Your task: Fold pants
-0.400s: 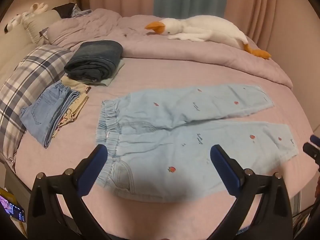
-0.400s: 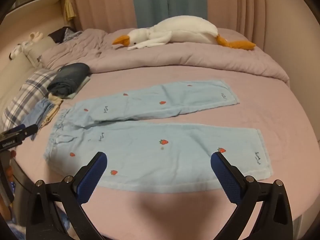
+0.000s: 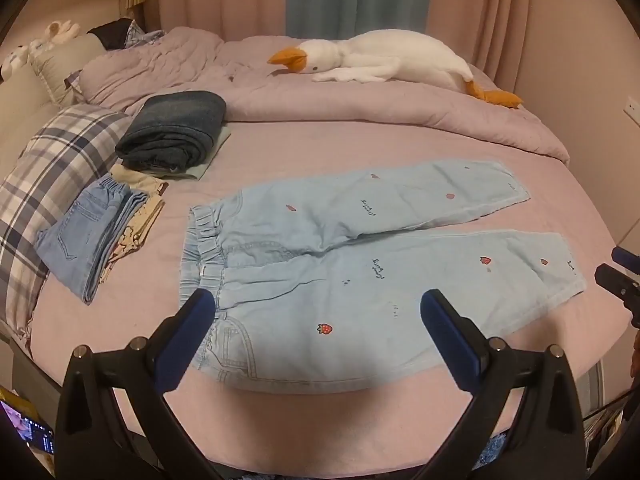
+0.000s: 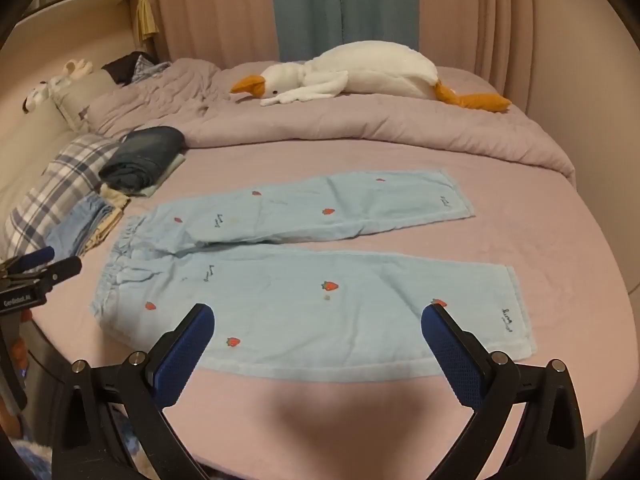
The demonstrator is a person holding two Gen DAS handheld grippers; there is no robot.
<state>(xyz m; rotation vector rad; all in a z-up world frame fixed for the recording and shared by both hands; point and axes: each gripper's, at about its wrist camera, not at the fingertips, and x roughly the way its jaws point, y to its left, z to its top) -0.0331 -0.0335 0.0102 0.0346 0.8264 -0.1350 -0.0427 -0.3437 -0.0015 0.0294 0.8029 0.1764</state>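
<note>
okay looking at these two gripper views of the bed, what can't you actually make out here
- Small dark lettering on the light blue pants: too small to read in either view.
- Garments under the folded dark jeans: covered by the jeans in the left wrist view.
- Right gripper: cut off by the left wrist view's right edge.
- Phone screen: cropped and blurred, bottom left of the left wrist view.

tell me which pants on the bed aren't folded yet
The light blue strawberry pants, spread flat with both legs out. The dark jeans and small denim pair are folded at the left.
</note>
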